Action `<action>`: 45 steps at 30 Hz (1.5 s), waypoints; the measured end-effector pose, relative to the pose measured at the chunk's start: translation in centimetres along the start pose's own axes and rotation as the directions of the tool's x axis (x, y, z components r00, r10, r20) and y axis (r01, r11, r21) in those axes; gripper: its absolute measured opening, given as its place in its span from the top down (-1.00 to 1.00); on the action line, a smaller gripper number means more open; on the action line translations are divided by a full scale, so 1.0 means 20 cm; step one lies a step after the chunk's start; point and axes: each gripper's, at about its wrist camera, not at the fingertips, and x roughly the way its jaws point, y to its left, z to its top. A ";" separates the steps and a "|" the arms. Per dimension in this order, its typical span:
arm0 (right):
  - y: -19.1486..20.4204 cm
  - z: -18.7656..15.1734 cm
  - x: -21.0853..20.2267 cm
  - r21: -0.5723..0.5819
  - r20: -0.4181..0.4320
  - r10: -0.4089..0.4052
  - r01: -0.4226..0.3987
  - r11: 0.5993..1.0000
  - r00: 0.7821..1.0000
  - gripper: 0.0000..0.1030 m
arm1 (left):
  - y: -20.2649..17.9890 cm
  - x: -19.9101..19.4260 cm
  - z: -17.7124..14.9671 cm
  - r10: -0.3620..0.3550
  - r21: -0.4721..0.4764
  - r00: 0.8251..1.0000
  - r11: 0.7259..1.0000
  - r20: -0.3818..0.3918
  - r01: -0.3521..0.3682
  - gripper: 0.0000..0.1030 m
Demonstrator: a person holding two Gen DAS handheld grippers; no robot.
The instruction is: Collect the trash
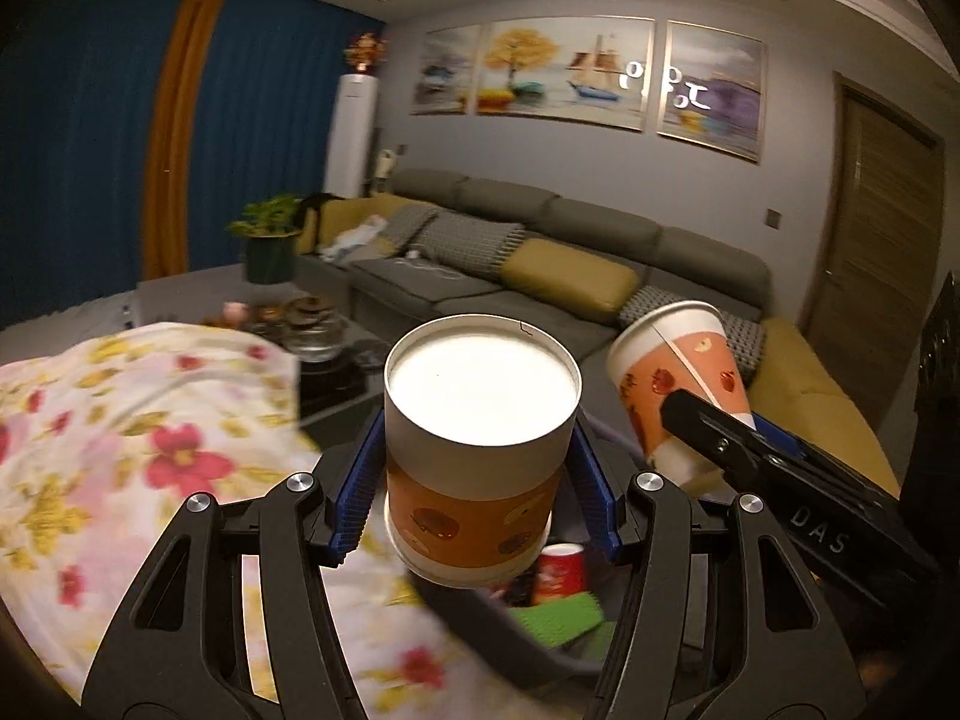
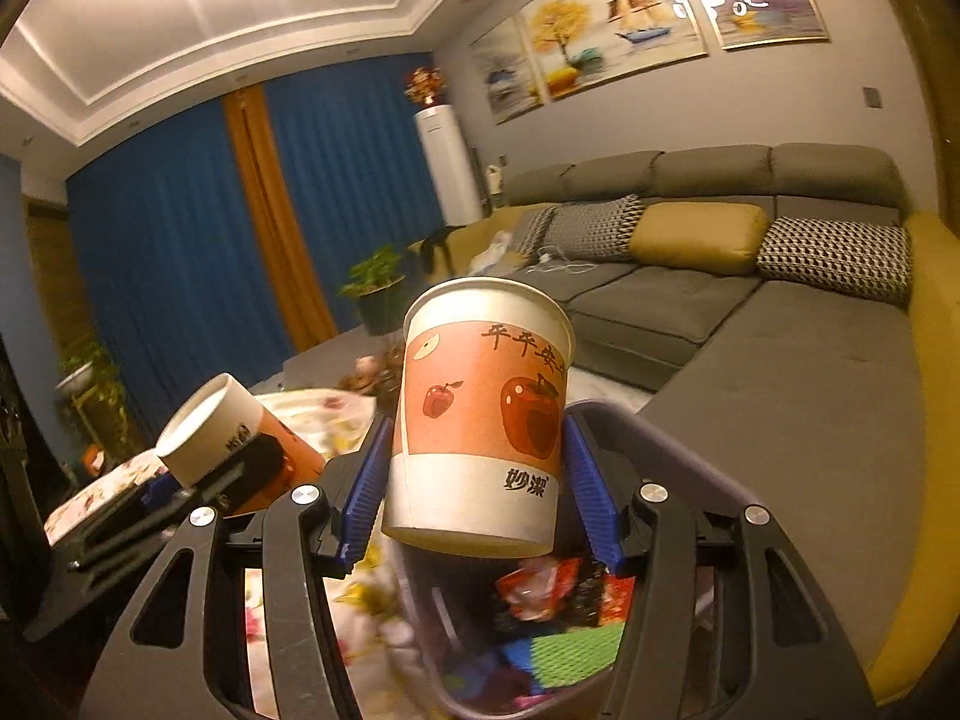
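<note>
Between the left jaws: left gripper is clamped on an upside-down paper cup, blue pads on both sides.
Between the right jaws: right gripper is clamped on an upright apple cup.
Under both cups: grey trash bin with wrappers and green foam net inside.
Left edge: flowered cloth.
Far back: grey sofa.
</note>
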 end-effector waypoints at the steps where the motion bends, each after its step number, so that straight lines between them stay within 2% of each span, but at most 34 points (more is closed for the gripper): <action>1: -0.01 0.00 0.00 0.005 0.003 -0.004 0.004 1.000 1.000 -0.10 | -0.02 0.02 0.00 -0.006 0.001 1.000 1.000 -0.003 0.006 -0.11; 12: -0.15 0.07 0.07 0.053 0.033 -0.012 0.010 0.999 0.999 -0.15 | -0.11 0.23 -0.06 -0.069 0.010 0.997 0.998 -0.039 0.070 -0.13; 14: -0.15 0.08 0.08 0.056 0.034 -0.009 0.007 0.998 0.999 -0.22 | -0.10 0.25 -0.07 -0.064 0.017 0.997 0.998 -0.046 0.065 -0.16; 16: -0.17 0.09 0.09 0.067 0.038 -0.003 0.000 0.998 0.999 -0.39 | -0.10 0.27 -0.08 -0.060 0.025 0.996 0.998 -0.063 0.062 -0.34; 17: -0.17 0.09 0.09 0.072 0.041 0.001 -0.004 0.997 0.999 -0.41 | -0.10 0.28 -0.08 -0.053 0.025 0.996 0.998 -0.065 0.055 -0.46; 20: -0.17 0.10 0.09 0.068 0.041 -0.012 0.009 0.998 0.999 -0.41 | -0.07 0.27 -0.08 -0.043 0.014 0.997 0.999 -0.064 0.044 -0.53; 23: -0.15 0.08 0.07 0.050 0.029 -0.037 0.035 0.998 0.999 -0.42 | -0.01 0.23 -0.08 0.008 -0.004 0.998 1.000 -0.061 -0.008 -0.60; 28: -0.06 0.01 0.03 -0.020 0.006 -0.098 0.099 0.995 0.995 -0.62 | 0.07 0.09 -0.07 0.103 -0.026 0.994 0.994 -0.049 -0.104 -0.72; 36: 0.11 -0.11 -0.08 -0.125 -0.016 -0.117 0.114 0.986 0.993 -0.76 | 0.14 -0.23 -0.12 0.227 -0.037 0.973 0.973 -0.031 -0.228 -0.87; 38: 0.13 -0.13 -0.12 -0.134 -0.009 -0.117 0.115 0.984 0.993 -0.87 | 0.14 -0.31 -0.14 0.254 -0.035 0.967 0.966 -0.022 -0.255 -0.88; 45: 0.23 -0.18 -0.29 -0.144 -0.010 -0.113 0.110 0.983 0.994 -0.87 | 0.14 -0.59 -0.20 0.320 -0.023 0.947 0.947 -0.008 -0.320 -0.88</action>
